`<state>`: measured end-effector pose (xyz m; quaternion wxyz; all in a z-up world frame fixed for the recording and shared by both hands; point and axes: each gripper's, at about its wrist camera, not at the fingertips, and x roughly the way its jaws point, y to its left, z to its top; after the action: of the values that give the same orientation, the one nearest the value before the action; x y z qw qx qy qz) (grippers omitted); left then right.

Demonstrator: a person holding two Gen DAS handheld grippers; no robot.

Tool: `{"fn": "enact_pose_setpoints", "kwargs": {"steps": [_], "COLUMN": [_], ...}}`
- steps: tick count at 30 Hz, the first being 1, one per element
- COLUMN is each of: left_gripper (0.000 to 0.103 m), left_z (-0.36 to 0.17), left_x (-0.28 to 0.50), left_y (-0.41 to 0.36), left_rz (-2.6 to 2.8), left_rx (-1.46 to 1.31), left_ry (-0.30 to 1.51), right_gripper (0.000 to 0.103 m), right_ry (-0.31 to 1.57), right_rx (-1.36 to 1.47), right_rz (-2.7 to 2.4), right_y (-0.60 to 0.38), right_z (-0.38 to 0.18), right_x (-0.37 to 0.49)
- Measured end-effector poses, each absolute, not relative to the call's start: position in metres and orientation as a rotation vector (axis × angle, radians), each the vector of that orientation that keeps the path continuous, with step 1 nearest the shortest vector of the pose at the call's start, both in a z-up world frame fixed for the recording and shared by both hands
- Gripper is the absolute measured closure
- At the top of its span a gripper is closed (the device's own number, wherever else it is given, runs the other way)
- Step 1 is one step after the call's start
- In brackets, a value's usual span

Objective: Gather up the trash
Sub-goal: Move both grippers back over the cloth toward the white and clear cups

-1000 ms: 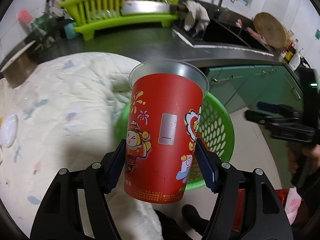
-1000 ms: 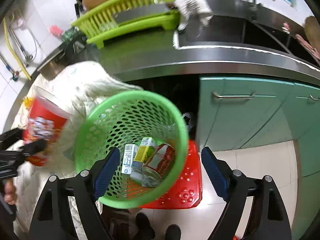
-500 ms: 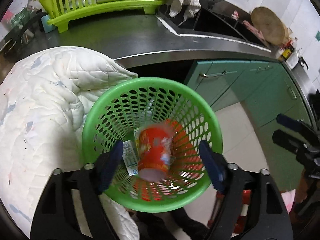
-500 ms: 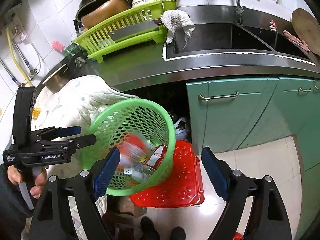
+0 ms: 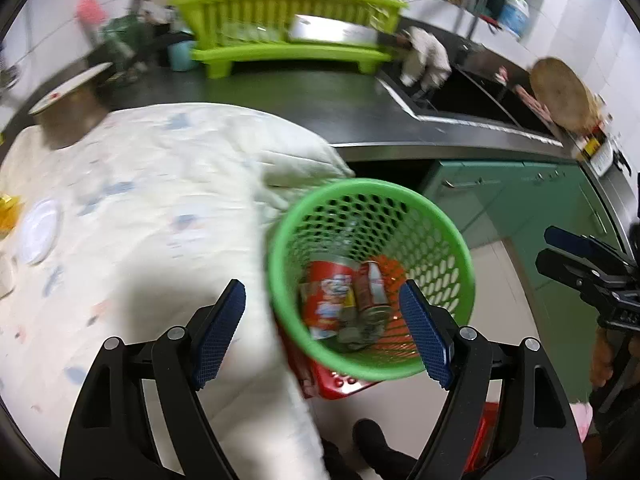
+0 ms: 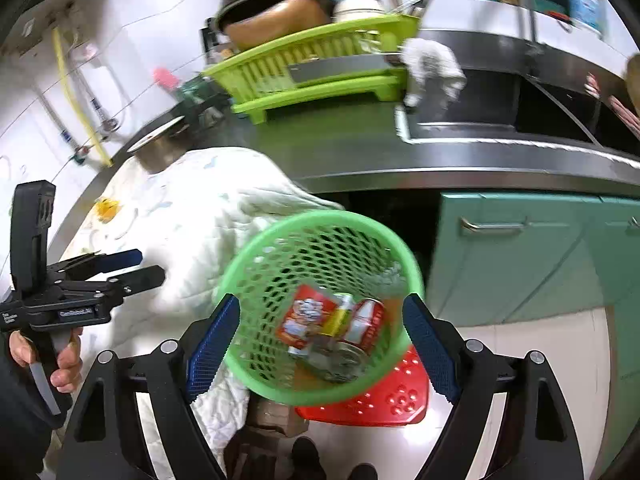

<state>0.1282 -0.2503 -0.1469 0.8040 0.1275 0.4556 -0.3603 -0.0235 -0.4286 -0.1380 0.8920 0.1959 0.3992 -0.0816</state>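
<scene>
- Though much of the litter looks dealt with, not finished by this reading: red paper cup (image 5: 326, 300) lying on its side at the bottom of the green basket (image 5: 372, 188), beside a red can (image 5: 370, 286), a small carton (image 6: 338, 320) and other blurred scraps.
- Still out on the quilted white cloth (image 5: 140, 200) over the surface, far left: a flat white lid (image 5: 40, 232) and a yellow scrap (image 5: 8, 212), judged to be the next candidates; too blurred to be sure.
- Left gripper (image 5: 320, 332): fingers spread wide, nothing between them, touching nothing; hovering over the cloth edge and the basket's near rim.
- Right gripper (image 6: 320, 344): fingers likewise wide apart and empty, held above the basket, framing its contents without contact.
- Basket standing on the floor beside a red perforated plastic piece (image 6: 372, 404), just in front of the green cabinets (image 6: 520, 256).
</scene>
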Motion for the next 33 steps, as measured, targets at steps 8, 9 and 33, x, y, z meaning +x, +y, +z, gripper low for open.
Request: {"fn": "enact_pose_setpoints", "kwargs": {"steps": [8,9,33], "left_gripper": [0.025,0.025,0.017], "left_z": [-0.127,-0.126,-0.133], "left_x": [0.145,0.147,0.227], "left_y": [-0.164,-0.152,0.062], "left_rz": [-0.612,-0.588,-0.126], "left_rx": [0.187,0.178,-0.034], "left_ry": [0.934,0.932,0.932], "right_gripper": [0.023,0.023,0.023], "right_ry": [0.838,0.840,0.865], "right_rx": [0.329,0.320,0.026], "right_rz": [-0.038,-0.025,0.266], "right_y": [-0.384,-0.379,-0.223], "right_z": [-0.125,-0.124,-0.133], "right_x": [0.020,0.025,0.231]}}
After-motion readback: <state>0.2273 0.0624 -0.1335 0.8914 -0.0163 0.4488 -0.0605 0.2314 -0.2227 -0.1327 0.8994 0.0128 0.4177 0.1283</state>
